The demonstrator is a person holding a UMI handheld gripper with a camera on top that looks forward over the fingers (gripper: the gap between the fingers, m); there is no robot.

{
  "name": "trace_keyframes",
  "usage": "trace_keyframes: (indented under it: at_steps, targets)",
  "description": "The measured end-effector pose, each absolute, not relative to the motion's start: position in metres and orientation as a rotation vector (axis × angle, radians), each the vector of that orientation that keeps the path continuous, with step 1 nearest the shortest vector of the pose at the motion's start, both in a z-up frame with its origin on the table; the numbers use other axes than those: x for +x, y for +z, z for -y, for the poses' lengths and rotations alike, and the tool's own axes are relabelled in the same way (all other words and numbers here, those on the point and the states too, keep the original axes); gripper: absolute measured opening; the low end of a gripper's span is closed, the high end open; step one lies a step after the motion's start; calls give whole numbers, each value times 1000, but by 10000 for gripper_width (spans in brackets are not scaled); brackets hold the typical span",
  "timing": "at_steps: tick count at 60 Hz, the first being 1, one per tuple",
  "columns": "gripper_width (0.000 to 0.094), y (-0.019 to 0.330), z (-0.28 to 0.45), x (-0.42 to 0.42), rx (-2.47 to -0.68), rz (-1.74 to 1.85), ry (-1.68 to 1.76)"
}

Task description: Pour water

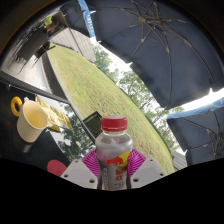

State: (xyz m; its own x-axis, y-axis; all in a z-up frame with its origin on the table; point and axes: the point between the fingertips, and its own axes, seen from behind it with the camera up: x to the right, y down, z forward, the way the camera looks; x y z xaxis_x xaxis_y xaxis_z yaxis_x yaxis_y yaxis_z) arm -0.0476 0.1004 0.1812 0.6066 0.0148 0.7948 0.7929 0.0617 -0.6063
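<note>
Gripping bottle (114, 152) | hand-held gripper (113, 165) pads pressed on both sides | yellow cup (31, 121) off left

Gripper (114, 168) in close here: two pale grey, blocky fingers (78, 172), left and right, angled edges. Each carries a magenta pad (92, 158) on its inner face. No cables, screws or markings visible.

clear plastic bottle with red cap (114, 150) fills the gap between the gripper (114, 166) fingers, no room there; pale yellow plastic cup (31, 120) blocks the near left; open grass lawn (95, 95) ahead; dark umbrella canopy (150, 45) closes overhead
</note>
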Motion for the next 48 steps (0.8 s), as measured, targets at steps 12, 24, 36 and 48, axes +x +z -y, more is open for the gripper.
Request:
trace_keyframes:
  at_steps: [12, 24, 36, 48]
  targets:
    - [312, 170, -108, -148, -944, 1413, -1260]
    - [315, 148, -134, -166, -549, 1725, -1649]
    - [316, 157, -147, -154, -608, 1673, -1650]
    - [316, 224, -134, -114, -1024, 1218, -1209]
